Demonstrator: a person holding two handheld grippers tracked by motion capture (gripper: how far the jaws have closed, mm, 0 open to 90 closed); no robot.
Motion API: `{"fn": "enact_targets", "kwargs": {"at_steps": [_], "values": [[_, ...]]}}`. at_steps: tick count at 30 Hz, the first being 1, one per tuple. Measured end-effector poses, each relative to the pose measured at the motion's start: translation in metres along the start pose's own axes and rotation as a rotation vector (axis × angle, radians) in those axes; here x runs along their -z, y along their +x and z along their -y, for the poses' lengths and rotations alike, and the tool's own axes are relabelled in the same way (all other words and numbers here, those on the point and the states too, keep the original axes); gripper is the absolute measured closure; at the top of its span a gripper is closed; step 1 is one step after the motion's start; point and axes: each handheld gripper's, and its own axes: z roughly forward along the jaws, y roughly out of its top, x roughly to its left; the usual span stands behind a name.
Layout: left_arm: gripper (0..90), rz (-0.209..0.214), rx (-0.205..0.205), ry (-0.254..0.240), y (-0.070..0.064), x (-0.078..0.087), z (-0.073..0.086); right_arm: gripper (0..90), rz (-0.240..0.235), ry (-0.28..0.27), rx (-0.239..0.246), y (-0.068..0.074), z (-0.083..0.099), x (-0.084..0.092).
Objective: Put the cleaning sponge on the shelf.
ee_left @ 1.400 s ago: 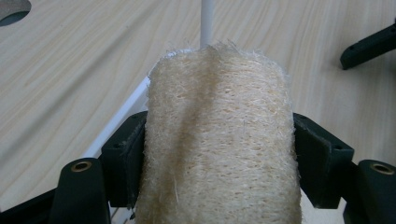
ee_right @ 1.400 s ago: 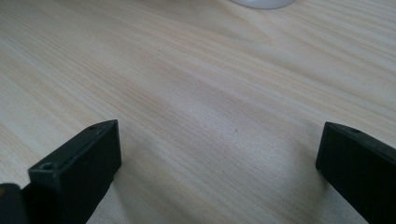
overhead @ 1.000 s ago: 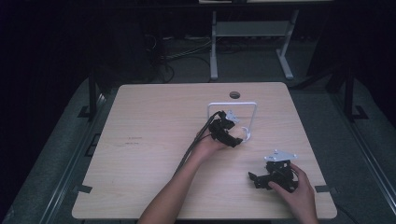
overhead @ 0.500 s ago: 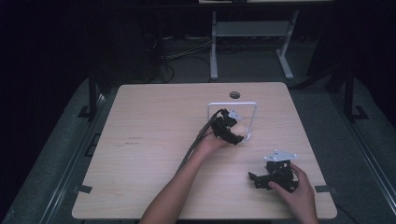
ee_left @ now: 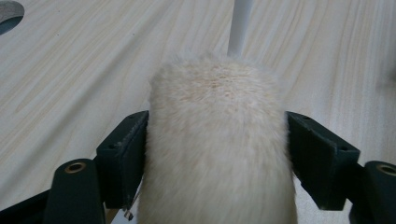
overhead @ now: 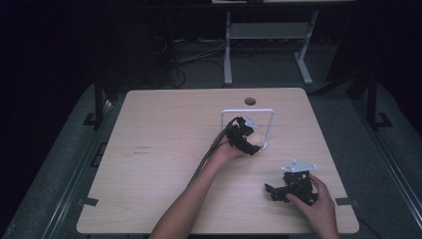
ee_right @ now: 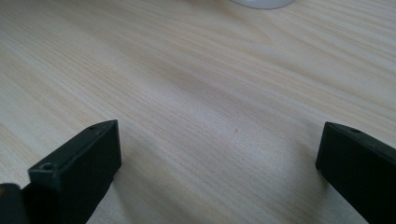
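A fluffy cream roll [ee_left: 217, 140] sits between the jaws of my left gripper [ee_left: 217, 144], and both pads [ee_left: 125, 154] lie against its fur. The jaws have just been opening a little with the roll still between them. A thin white rod [ee_left: 238, 25] rises behind the roll. In the high view the left gripper [overhead: 253, 142] is at the foot of a white wire frame [overhead: 247, 111] standing mid-table, with the cream roll [overhead: 258, 141] at its tip. My right gripper [overhead: 271, 191] rests near the front right of the table, open and with nothing between its jaws [ee_right: 219, 154].
The light wooden table [overhead: 164, 149] has a round cable hole [overhead: 250, 101] near its far edge. A white rounded base [ee_right: 264, 3] shows at the top of the right gripper view. Cables trail from the left gripper along the forearm.
The left hand has shifted only slightly at the white frame, with the cream roll still in its jaws. The right hand has kept still.
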Motion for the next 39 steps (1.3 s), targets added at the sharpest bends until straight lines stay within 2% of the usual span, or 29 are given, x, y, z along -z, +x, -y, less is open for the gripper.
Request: {"fn": "enact_targets", "kwargs": {"at_steps": [12, 18, 24, 29, 31, 33, 37, 39], "values": [[23.3, -0.018, 0.011, -0.017, -0.003, 0.010, -0.003, 0.0, -0.001, 0.000, -0.001, 0.000, 0.000, 0.000], [23.5, -0.044, 0.013, -0.034, -0.004, 0.019, -0.002, 0.0, 0.002, 0.002, 0.001, 0.000, 0.000, 0.000], [24.2, -0.053, 0.036, -0.054, -0.006, 0.029, 0.001, 0.0, 0.000, 0.000, 0.001, 0.000, 0.000, 0.000], [28.3, -0.045, 0.023, -0.068, -0.009, 0.036, 0.004, 0.0, -0.001, -0.001, -0.001, 0.000, 0.000, 0.000], [31.6, -0.039, 0.035, -0.082, -0.012, 0.039, 0.005, 0.0, -0.001, -0.001, 0.000, 0.000, 0.000, 0.000], [34.1, -0.038, 0.021, -0.083, -0.014, 0.043, 0.007, 0.0, 0.000, 0.001, 0.000, 0.000, 0.000, 0.000], [37.4, -0.044, 0.016, -0.093, -0.018, 0.050, 0.009, 0.0, -0.002, 0.000, -0.002, 0.000, 0.000, 0.000], [40.7, -0.063, 0.006, -0.107, -0.019, 0.056, 0.011, 0.0, 0.000, 0.001, -0.001, 0.000, 0.000, 0.000]]}}
